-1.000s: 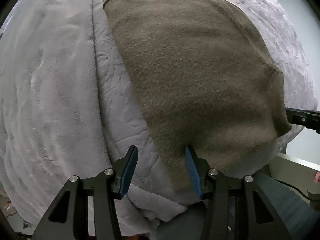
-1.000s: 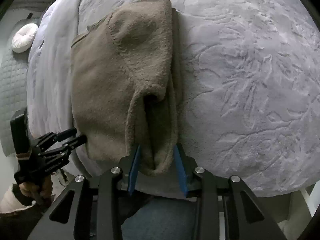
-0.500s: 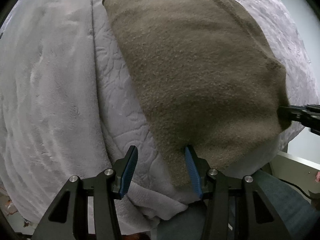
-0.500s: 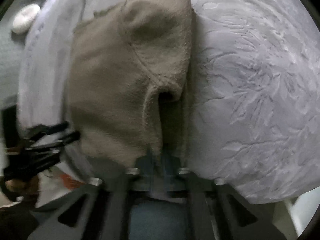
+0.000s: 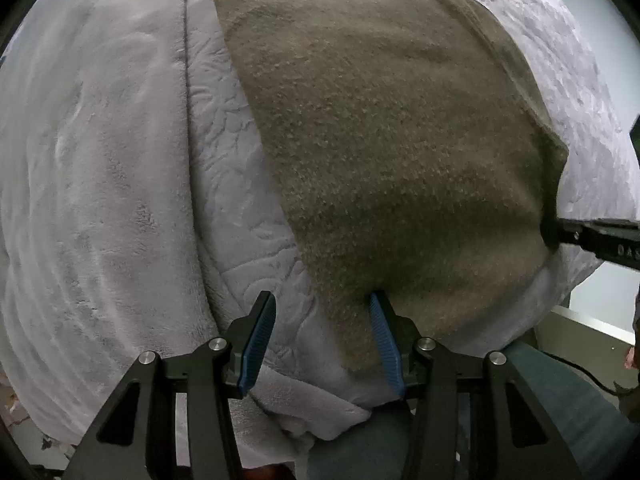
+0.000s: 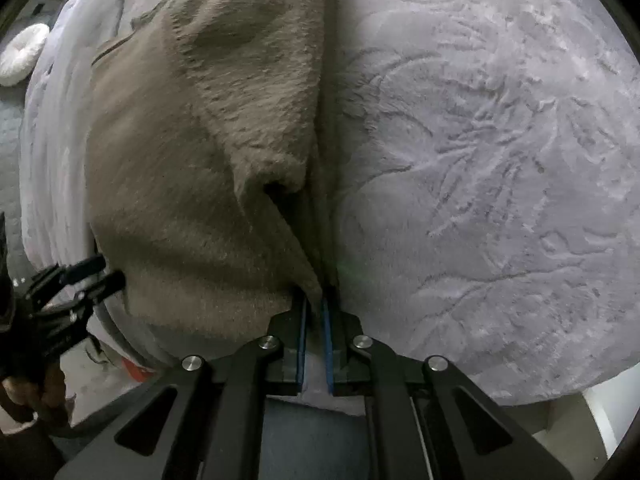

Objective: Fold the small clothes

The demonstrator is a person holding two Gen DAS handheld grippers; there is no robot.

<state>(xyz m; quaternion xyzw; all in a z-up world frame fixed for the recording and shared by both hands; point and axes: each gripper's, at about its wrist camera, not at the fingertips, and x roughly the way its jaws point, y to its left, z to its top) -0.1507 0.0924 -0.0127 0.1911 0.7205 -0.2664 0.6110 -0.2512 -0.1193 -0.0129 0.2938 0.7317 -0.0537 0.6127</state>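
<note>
A brown fleece garment (image 5: 400,160) lies flat on the bed, with one side folded over itself (image 6: 248,92). My left gripper (image 5: 322,336) stands open over the garment's near left corner. Its right pad (image 5: 382,340) touches the fleece edge and its left pad (image 5: 258,340) is over the blanket. My right gripper (image 6: 314,320) is shut on the near edge of the garment's folded side, with the fleece pinched between the blue pads. In the left wrist view the right gripper (image 5: 560,234) bites the garment's near right corner. In the right wrist view the left gripper (image 6: 108,276) sits at the garment's other corner.
A grey plush blanket (image 6: 480,160) covers the bed, with a seam (image 5: 186,80) left of the garment. The bed's near edge runs just under both grippers. A person's trouser leg (image 5: 560,420) is below it. A white round cushion (image 6: 22,56) lies at far left.
My right gripper has come down closer to the bed and shut on the garment's near edge, which was loose between its open jaws before. The left gripper has not moved.
</note>
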